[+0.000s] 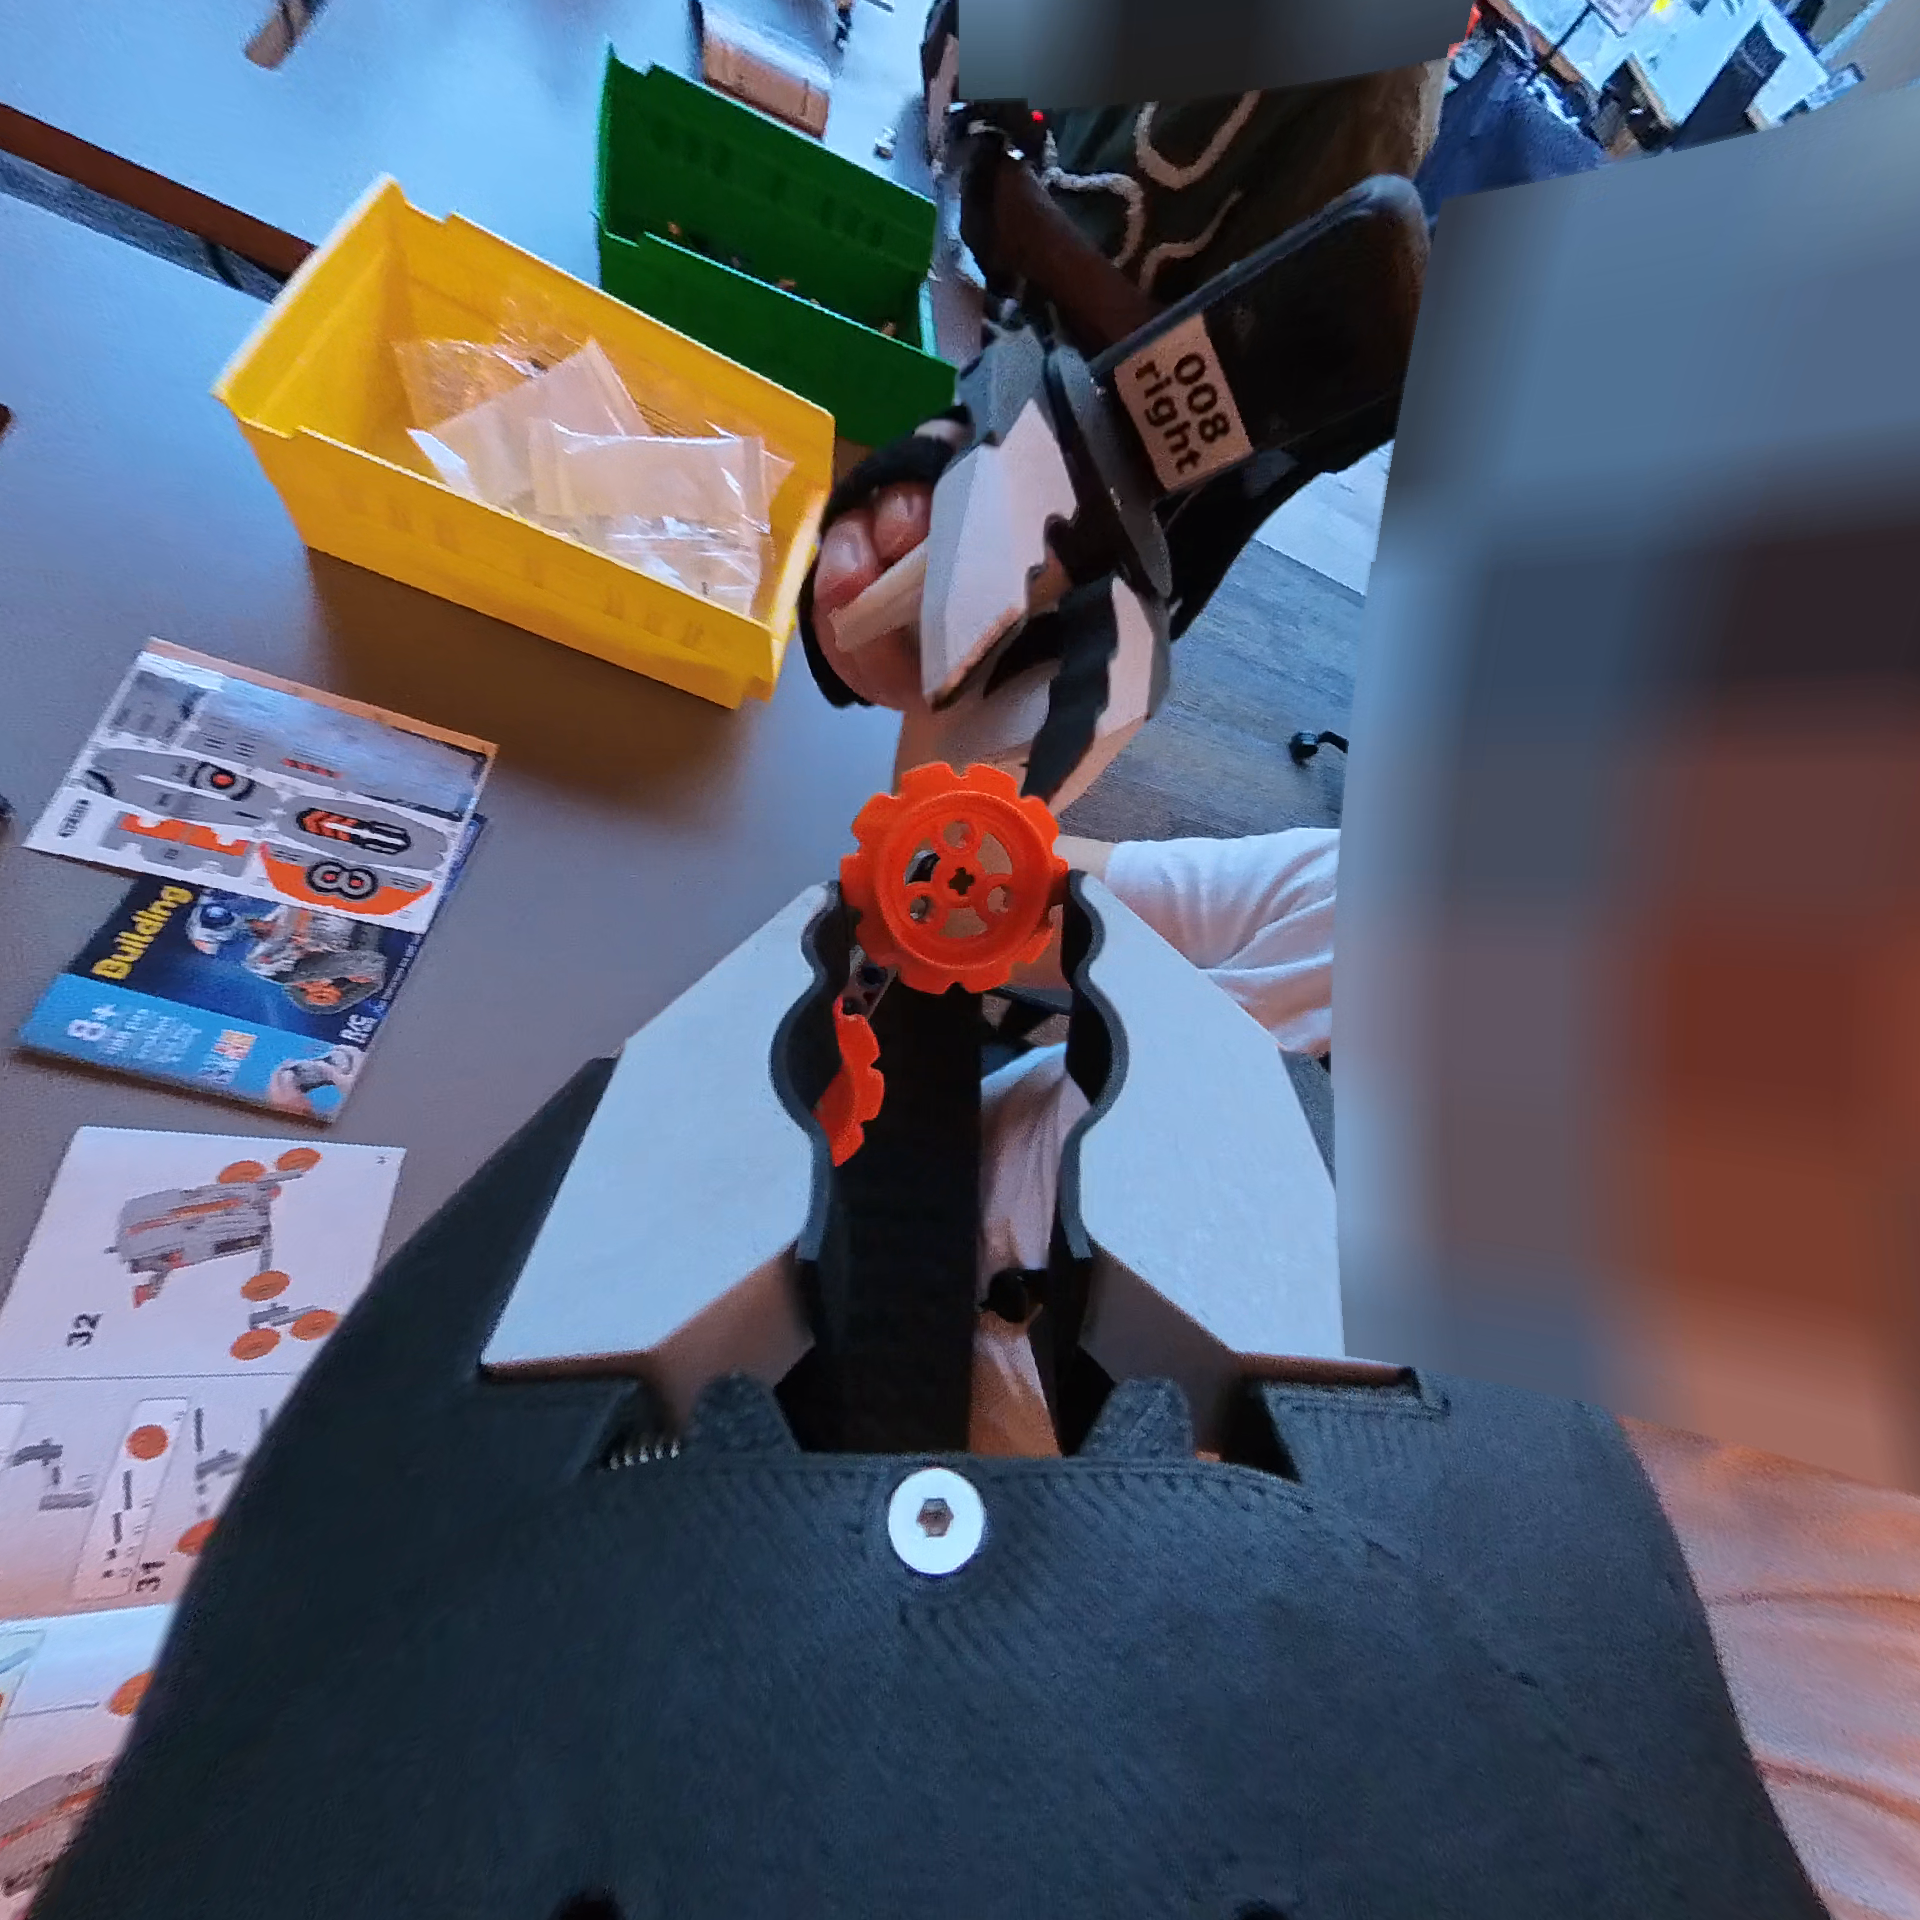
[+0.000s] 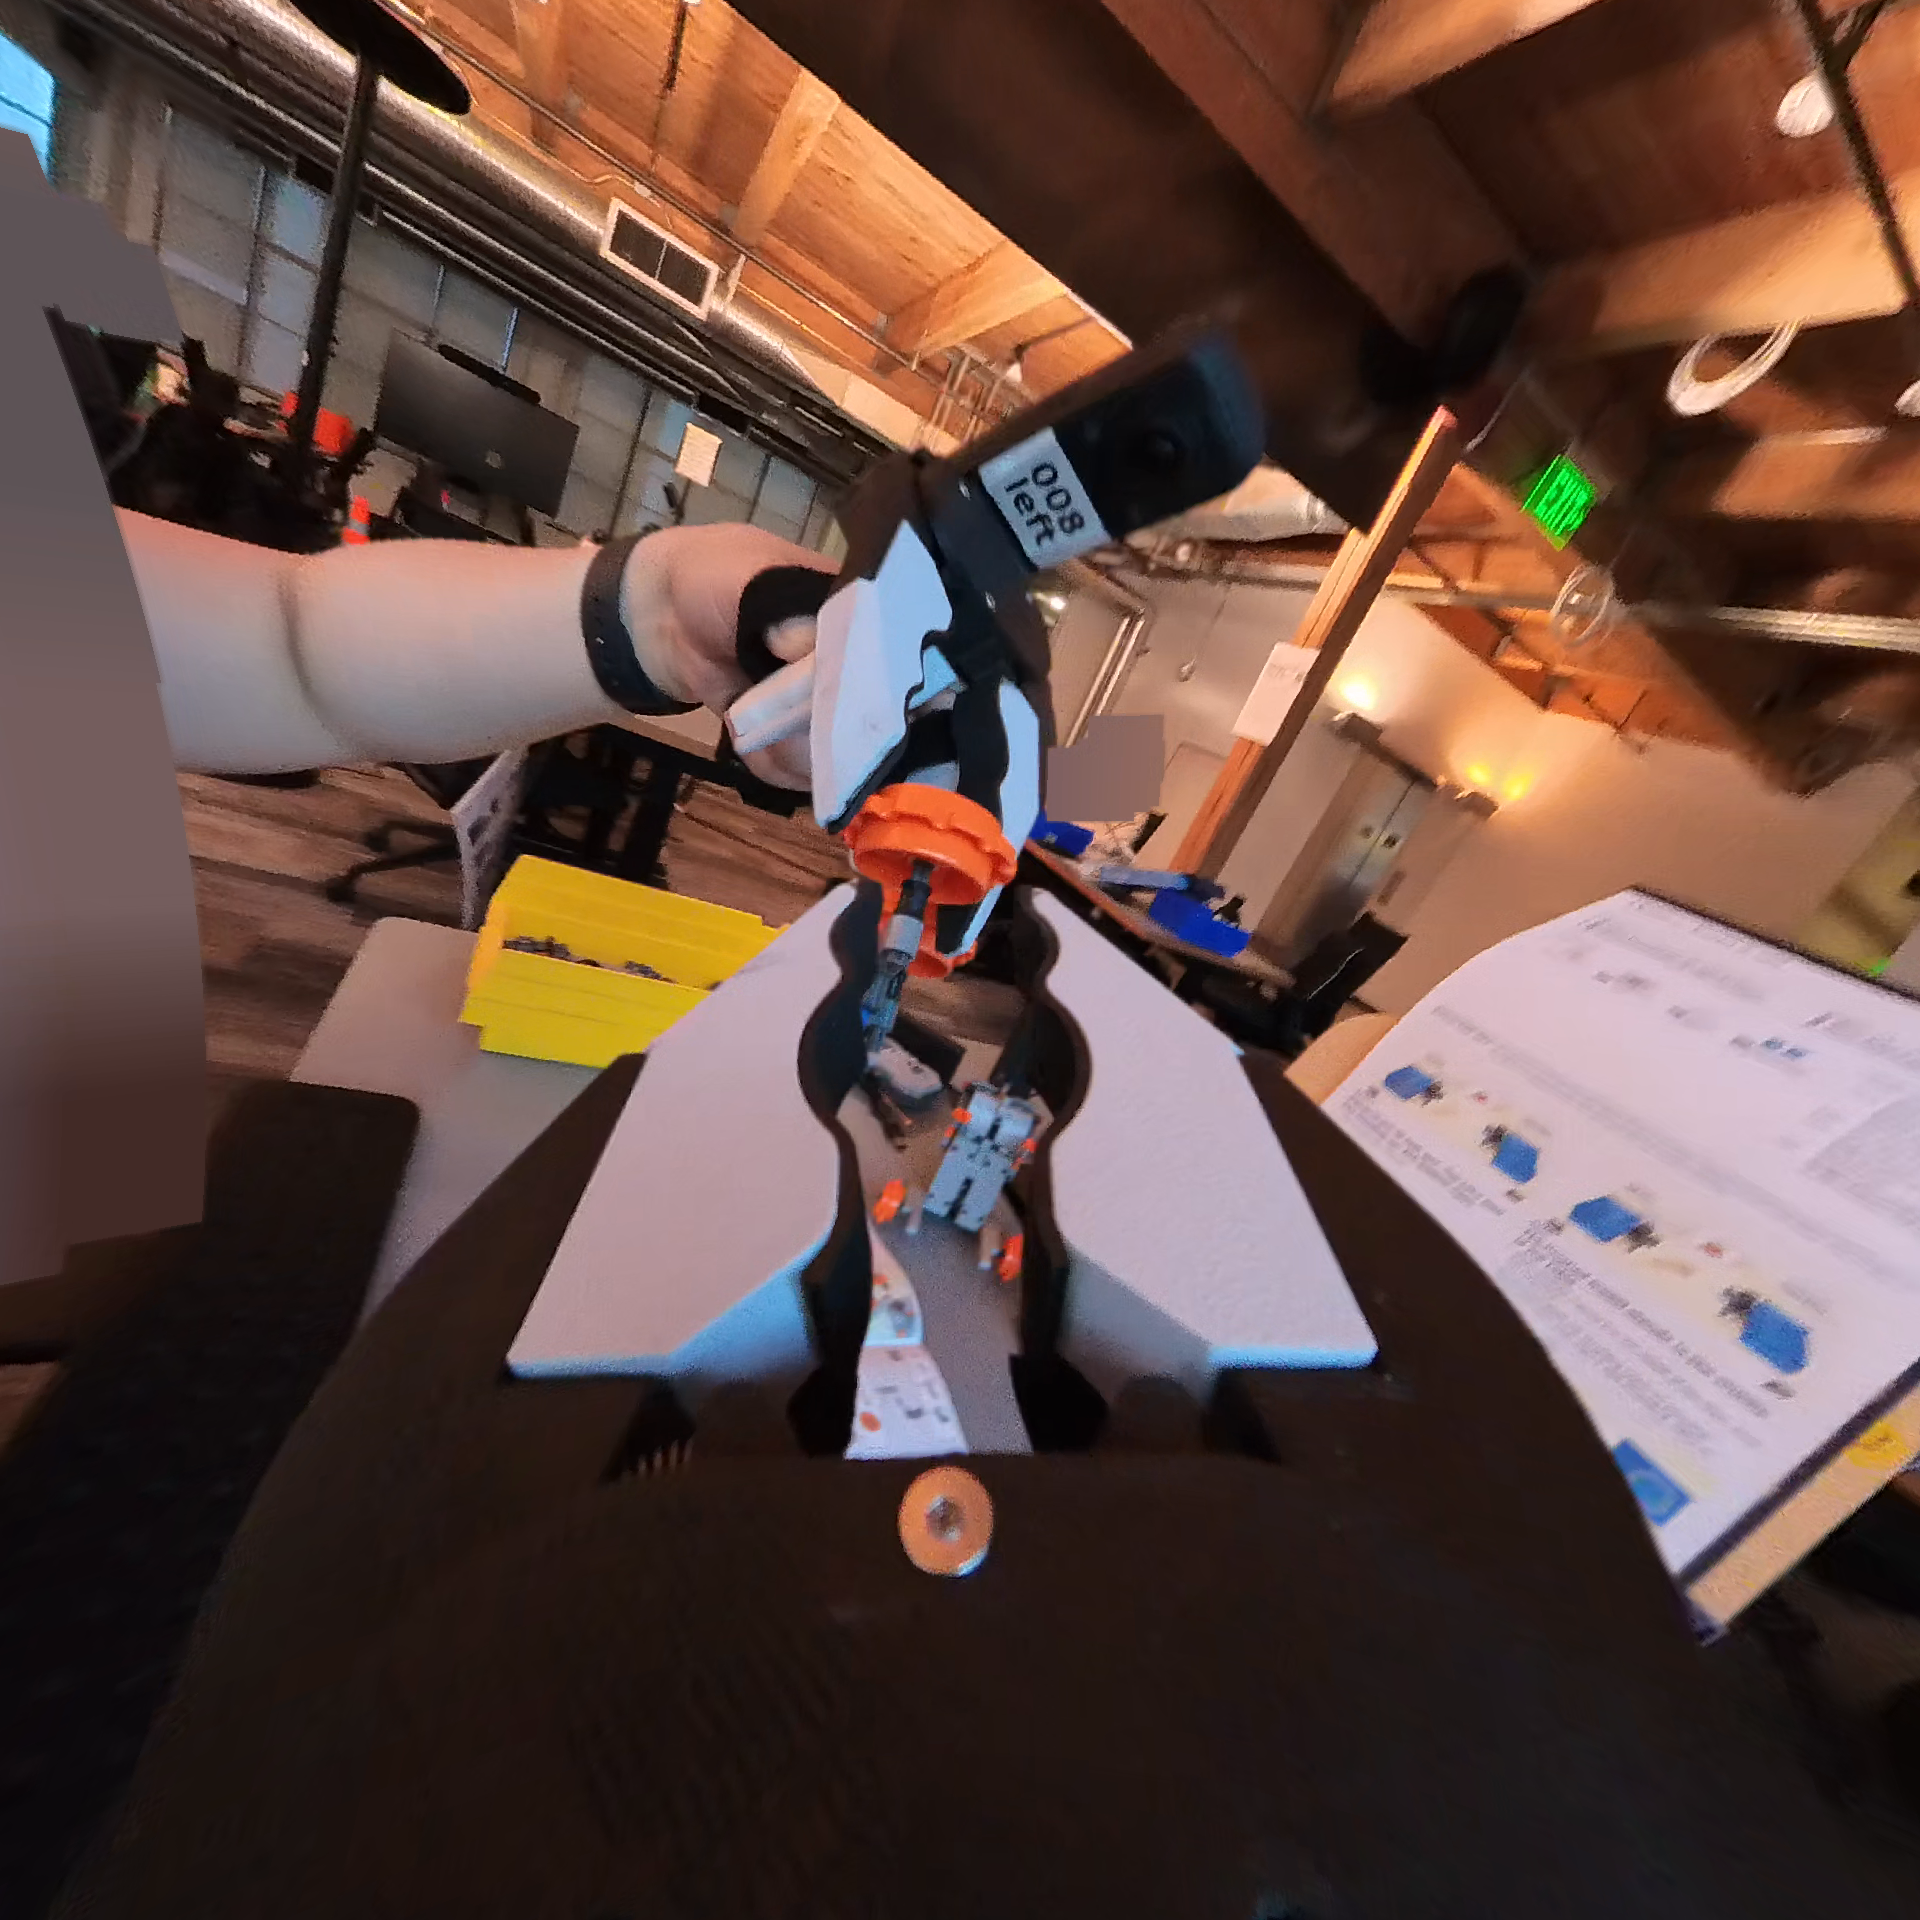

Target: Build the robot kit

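In the left wrist view, the left gripper (image 1: 956,899) is closed on an orange wheel (image 1: 954,878), which sits upright between its fingertips, lifted above the worktop (image 1: 623,831). A second orange wheel (image 1: 852,1081) shows lower down between the fingers on the same black axle. The right gripper (image 1: 1049,727) comes in from the far side, its tips at the first wheel's upper right edge. To the left lie a yellow bin (image 1: 343,488) of clear bags (image 1: 623,468), a green bin (image 1: 748,177) behind it, and leaflets (image 1: 260,831).

In the right wrist view, the left gripper holds the wheel from above. The right gripper's tips flank the axle (image 2: 902,935) just below it, with a gap between them. Whether they clamp it I cannot tell. Far below lie a grey model (image 2: 982,1153) on the worktop and an open manual (image 2: 1662,1143) to the right.
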Action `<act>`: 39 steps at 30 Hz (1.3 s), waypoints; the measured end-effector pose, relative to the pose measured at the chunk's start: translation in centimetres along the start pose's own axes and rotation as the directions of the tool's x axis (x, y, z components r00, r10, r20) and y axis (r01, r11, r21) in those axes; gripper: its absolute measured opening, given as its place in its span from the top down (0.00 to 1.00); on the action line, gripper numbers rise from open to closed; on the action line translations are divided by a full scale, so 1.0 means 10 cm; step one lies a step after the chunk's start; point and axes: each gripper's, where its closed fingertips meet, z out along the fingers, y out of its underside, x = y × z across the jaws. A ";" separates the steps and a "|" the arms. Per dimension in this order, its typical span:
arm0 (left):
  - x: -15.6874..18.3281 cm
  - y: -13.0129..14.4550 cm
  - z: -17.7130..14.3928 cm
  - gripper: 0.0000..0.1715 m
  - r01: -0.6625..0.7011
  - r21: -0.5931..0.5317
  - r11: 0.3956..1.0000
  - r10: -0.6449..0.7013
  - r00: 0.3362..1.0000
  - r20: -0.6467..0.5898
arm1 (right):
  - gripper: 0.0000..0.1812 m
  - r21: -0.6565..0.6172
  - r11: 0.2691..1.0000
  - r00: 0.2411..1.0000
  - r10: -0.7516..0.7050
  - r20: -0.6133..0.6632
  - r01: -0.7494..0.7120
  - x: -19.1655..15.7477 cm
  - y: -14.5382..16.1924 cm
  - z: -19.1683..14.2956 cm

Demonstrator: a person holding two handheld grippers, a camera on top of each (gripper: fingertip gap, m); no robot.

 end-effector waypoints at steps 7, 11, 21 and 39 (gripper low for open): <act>-0.09 -0.03 0.00 0.77 -0.013 0.033 0.999 0.011 0.998 0.057 | 0.89 -0.061 0.990 0.991 0.129 0.029 -0.127 0.00 0.21 0.17; -0.12 -0.06 -0.04 0.78 -0.023 0.040 0.999 0.020 0.997 0.078 | 0.97 -0.064 0.985 0.986 0.160 0.043 -0.157 0.01 0.26 0.21; -0.06 -0.09 -0.01 0.78 -0.025 0.028 0.999 0.024 0.999 0.045 | 0.97 0.002 0.991 0.986 0.130 0.101 -0.131 0.01 0.21 0.13; -0.87 1.46 0.57 0.69 -0.032 0.503 0.864 0.089 0.992 -0.091 | 0.97 -0.702 0.708 0.908 0.236 0.346 0.083 -0.64 1.46 -0.06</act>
